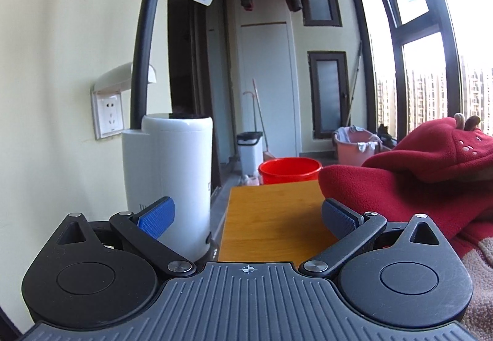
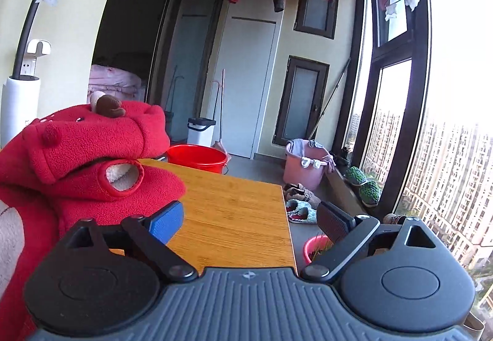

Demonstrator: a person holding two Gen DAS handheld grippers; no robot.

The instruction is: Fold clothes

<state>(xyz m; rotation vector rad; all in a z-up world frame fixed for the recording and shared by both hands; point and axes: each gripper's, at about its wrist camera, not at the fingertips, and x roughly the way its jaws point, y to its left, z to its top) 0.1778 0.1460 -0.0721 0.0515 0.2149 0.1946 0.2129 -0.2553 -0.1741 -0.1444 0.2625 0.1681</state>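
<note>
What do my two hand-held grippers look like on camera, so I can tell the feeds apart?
Both look alike: the left hand-held gripper and right hand-held gripper have black linkage arms with silver pivot screws, round black housings, a ribbed dark-grey body with a small crosshair mark, and textured blue pads. No cables or sleeves show.

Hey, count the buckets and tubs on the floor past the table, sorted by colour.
Red bucket: 1
Pink laundry tub: 1
Small pink basin beside the table: 1
Total: 3
</note>
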